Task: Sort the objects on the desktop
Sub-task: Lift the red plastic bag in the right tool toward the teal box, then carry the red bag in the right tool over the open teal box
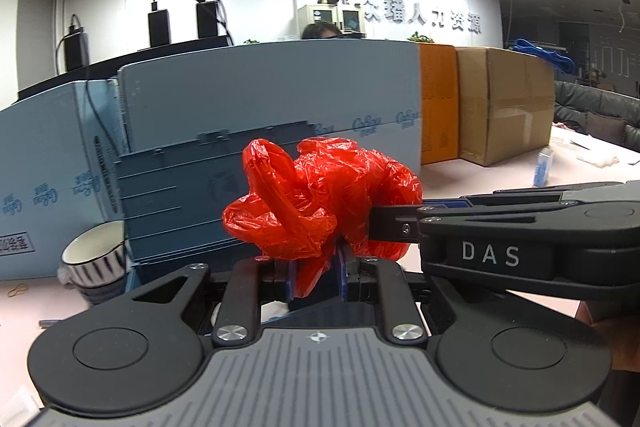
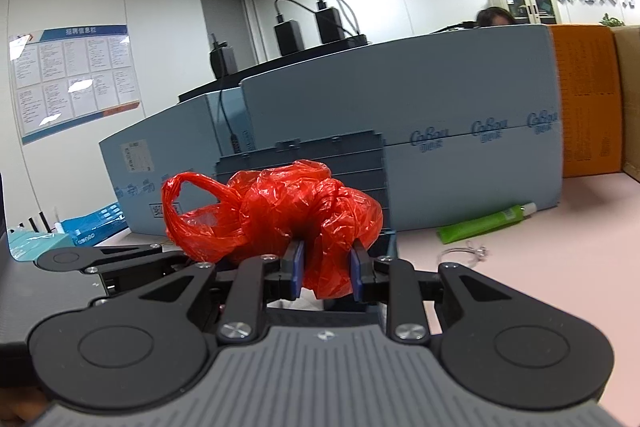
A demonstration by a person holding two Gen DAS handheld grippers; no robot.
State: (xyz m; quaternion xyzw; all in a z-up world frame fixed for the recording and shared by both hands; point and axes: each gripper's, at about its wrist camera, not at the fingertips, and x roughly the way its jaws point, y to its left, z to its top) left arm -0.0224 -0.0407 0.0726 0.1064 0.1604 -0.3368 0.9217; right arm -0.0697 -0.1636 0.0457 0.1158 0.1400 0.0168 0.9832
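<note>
Blue foam boards [image 1: 260, 87] back the pink counter [image 2: 540, 259]; grey slatted organizer [image 1: 180, 203] in front, contents not visible; red plastic bag [image 1: 320, 203] held above counter, left claw [image 1: 316, 267] and right claw [image 2: 326, 267] both clamped on it; striped mug [image 1: 94, 263] beside organizer, interior looks bare.

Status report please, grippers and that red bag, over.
Left gripper and right gripper both shut on red bag. Bag crumpled, held aloft. Grey organizer right behind it.
</note>
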